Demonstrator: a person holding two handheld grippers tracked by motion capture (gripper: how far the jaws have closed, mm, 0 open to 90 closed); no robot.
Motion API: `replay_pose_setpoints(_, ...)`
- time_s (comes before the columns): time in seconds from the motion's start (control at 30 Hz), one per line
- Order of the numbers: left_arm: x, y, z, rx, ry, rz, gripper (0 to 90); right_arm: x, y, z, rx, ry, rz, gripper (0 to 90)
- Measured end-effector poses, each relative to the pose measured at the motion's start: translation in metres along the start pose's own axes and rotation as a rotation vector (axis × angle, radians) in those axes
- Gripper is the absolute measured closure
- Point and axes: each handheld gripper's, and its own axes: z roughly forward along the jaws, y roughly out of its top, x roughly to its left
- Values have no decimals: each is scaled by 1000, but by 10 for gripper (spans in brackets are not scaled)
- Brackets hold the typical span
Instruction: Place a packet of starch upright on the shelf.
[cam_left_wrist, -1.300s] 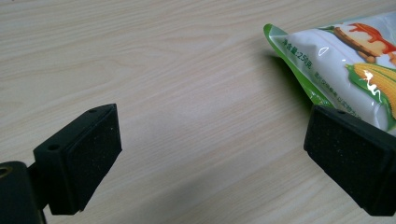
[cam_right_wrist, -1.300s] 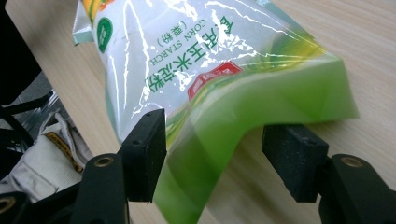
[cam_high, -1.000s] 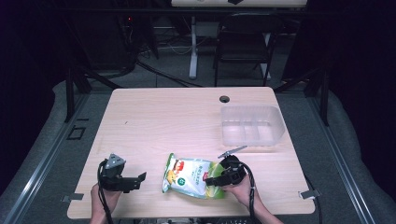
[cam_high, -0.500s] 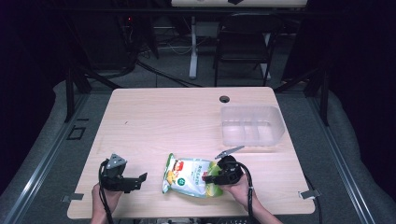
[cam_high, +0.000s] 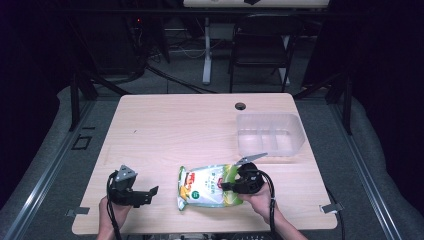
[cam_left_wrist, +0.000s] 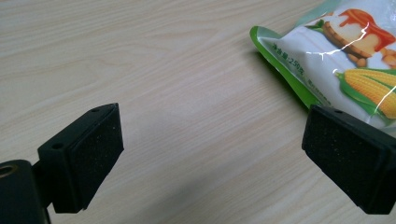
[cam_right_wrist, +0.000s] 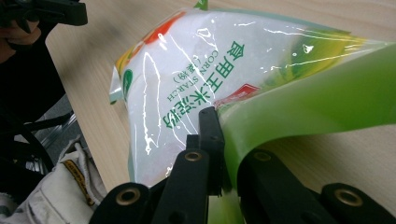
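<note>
Cornstarch bag (cam_high: 207, 186) lies flat near the front edge of the wooden table (cam_high: 190, 125), a little right of centre, its printed face up: white middle, green borders, red and yellow artwork toward its left end. Right gripper (cam_high: 235, 185) sits at the bag's right end, held in the person's right hand (cam_high: 260, 200); its jaws have just been closing and now pinch the green edge strip of the bag between them. In the right gripper view the two black jaws stand pressed together on that green border (cam_right_wrist: 299, 112), with the film bending up and over beside them, and the white panel with green lettering stretches away behind. Left gripper (cam_high: 147, 192) rests low over the table at the near left, well apart from the bag, held in the left hand (cam_high: 112, 210); its jaws are spread wide with only bare wood between them. In the left gripper view the bag's green corner with the corn picture (cam_left_wrist: 336, 60) lies just beyond the right-hand pad, not touching it as far as I can tell. Clear plastic container (cam_high: 270, 134) stands on the far right of the table, apart from the bag.
</note>
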Motion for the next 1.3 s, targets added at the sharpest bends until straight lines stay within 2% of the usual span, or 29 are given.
replay_pose_setpoints(0.27, 1, 0, 1, -3, -2, -5, 42, 7, 7, -17, -43, 4, -31, 900)
replay_pose_setpoints(0.37, 0, 0, 1, -1, -9, 8, 36, 9, 9, -21, -50, -2, -46, 900)
replay_pose_setpoints(0.5, 1, 0, 1, -8, -1, -1, 32, 14, 14, -27, -70, 4, -62, 900)
replay_pose_setpoints(0.63, 2, 0, 2, 2, -1, 2, 32, 20, 19, -35, -70, -9, -99, 900)
replay_pose_setpoints(0.97, 1, -1, 2, 2, 5, 25, 33, 27, 30, -53, -72, -32, -157, 900)
replay_pose_setpoints(1.13, 0, -1, -1, -26, 15, 29, 28, 28, 33, -63, -80, -40, -175, 900)
replay_pose_setpoints(1.3, 1, -1, 3, -15, 26, 31, 30, 31, 33, -74, -90, -37, -192, 900)
